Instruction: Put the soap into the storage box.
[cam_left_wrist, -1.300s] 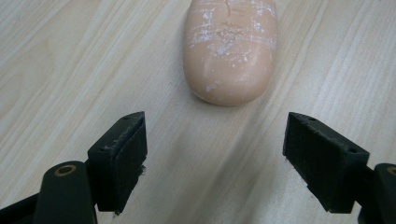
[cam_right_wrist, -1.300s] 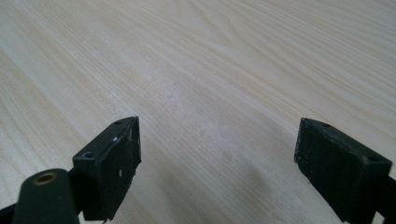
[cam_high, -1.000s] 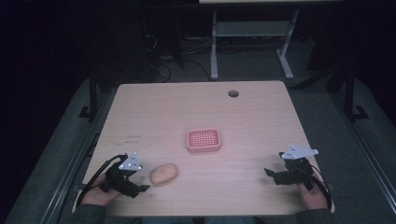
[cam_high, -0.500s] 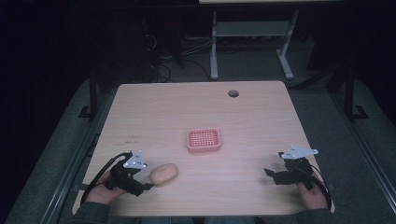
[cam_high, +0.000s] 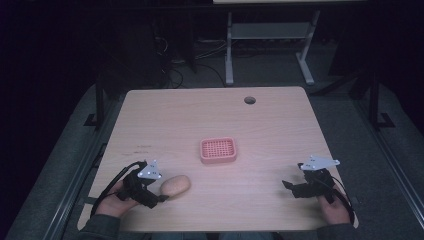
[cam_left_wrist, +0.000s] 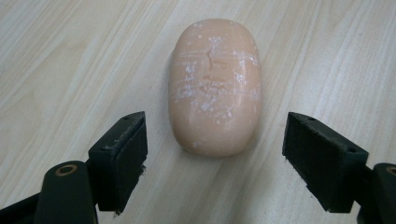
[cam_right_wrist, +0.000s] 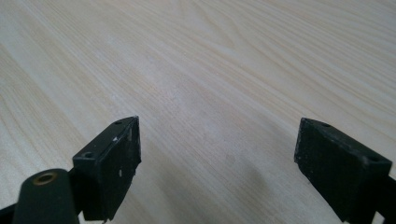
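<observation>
Pale wood table (cam_high: 260, 120) bears the soap bar (cam_left_wrist: 215, 84), lying just ahead of the left gripper's (cam_left_wrist: 215, 154) wide-spread fingers (cam_left_wrist: 119, 158), untouched.

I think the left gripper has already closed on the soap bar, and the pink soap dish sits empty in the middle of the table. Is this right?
Not quite. The left gripper is open: in the left gripper view its jaws stand apart on either side of the soap bar, not touching it. The rest holds: the pink soap dish sits empty mid-table.
</observation>
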